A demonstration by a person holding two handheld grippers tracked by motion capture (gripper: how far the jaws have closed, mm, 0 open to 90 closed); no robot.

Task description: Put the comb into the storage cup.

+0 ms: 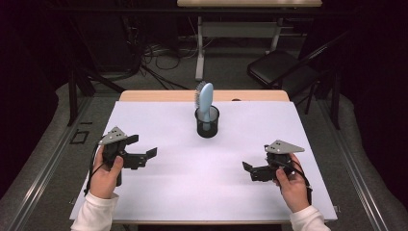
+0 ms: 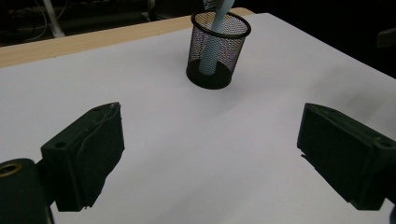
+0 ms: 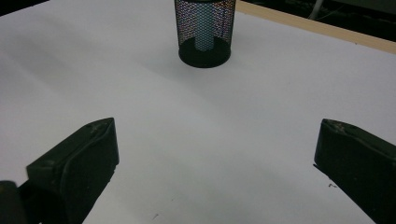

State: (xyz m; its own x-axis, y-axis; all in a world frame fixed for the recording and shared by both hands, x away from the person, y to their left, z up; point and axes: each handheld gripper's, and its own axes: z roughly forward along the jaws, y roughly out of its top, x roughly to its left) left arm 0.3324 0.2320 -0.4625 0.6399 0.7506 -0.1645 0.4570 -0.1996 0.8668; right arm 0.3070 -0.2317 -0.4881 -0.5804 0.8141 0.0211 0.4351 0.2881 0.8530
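A pale blue hairbrush (image 1: 204,102) stands handle-down in a black mesh cup (image 1: 207,122) near the middle back of the white table sheet (image 1: 202,168). In the left gripper view the cup (image 2: 218,49) with the brush handle (image 2: 212,44) lies ahead and a little right. It is also straight ahead in the right gripper view, cup (image 3: 204,32) and handle (image 3: 203,28). My left gripper (image 1: 150,155) is held at the left, open and empty, well short of the cup. My right gripper (image 1: 249,169) is held at the right, also open and empty.
The wooden table edge (image 1: 159,96) shows behind the sheet. Beyond the table stand a folding chair (image 1: 284,67) at the right, a desk frame (image 1: 235,31) and floor cables (image 1: 159,55). White sheet lies bare between both grippers and the cup.
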